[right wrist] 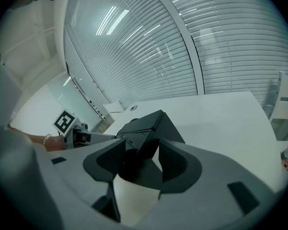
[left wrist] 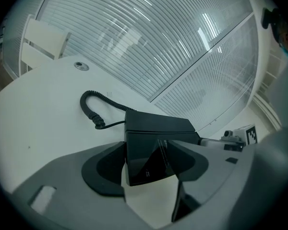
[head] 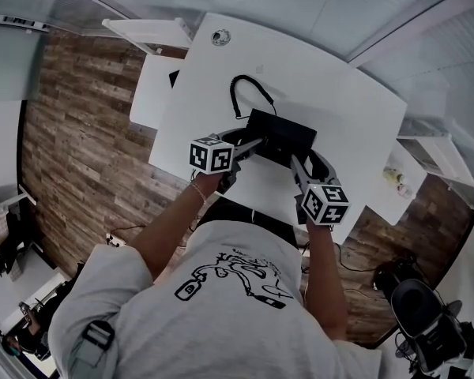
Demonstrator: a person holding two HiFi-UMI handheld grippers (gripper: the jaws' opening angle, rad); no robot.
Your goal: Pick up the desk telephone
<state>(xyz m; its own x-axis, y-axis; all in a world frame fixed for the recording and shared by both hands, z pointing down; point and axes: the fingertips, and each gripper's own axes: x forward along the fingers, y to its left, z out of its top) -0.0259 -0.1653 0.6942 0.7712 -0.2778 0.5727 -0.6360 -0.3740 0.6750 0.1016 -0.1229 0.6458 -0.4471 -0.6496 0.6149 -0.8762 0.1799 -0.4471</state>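
The black desk telephone [head: 281, 135] is over the white table [head: 332, 85], with its coiled cord [head: 239, 95] trailing toward the far side. My left gripper [head: 257, 144] is shut on the phone's left end. My right gripper [head: 295, 163] is shut on its right end. In the left gripper view the telephone [left wrist: 153, 143] fills the gap between the jaws of the left gripper [left wrist: 151, 169], its glossy near face tilted up. The cord [left wrist: 92, 107] lies on the tabletop beyond. In the right gripper view a corner of the telephone [right wrist: 145, 131] sits pinched in the right gripper [right wrist: 139, 164].
A round cable grommet [head: 220, 37] sits at the table's far edge. A lower white unit [head: 152, 93] adjoins the table's left side, and a white shelf [head: 401, 181] with small items stands at the right. An office chair [head: 423, 306] is on the floor at lower right.
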